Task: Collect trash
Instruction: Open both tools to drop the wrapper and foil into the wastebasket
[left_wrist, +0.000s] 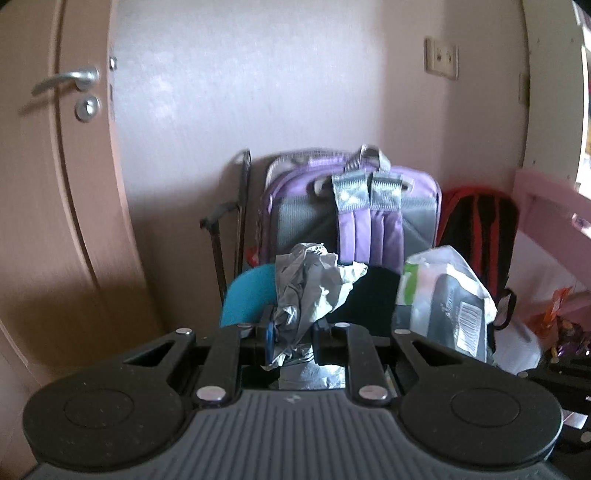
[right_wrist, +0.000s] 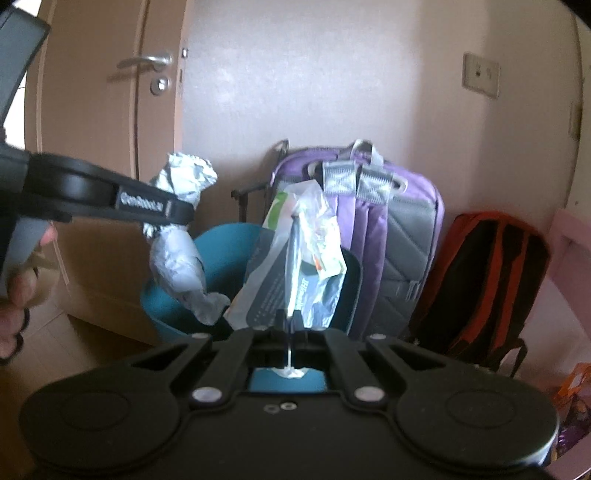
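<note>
A: Your left gripper (left_wrist: 291, 338) is clamped on the foil (left_wrist: 314, 284); the crumpled wad sticks up between the fingers.

B: And your right gripper (right_wrist: 290, 325)?

A: Pinched tight on the wrapper (right_wrist: 295, 258), a clear plastic pack hanging upright from the tips.

B: Where do they sit over the bin (right_wrist: 221, 258)?

A: From the right wrist, your foil hangs at ten o'clock above the teal rim, the wrapper at twelve over the opening. A purple backpack (right_wrist: 391, 236) stands just behind, a red one (right_wrist: 484, 280) at two o'clock.
</note>
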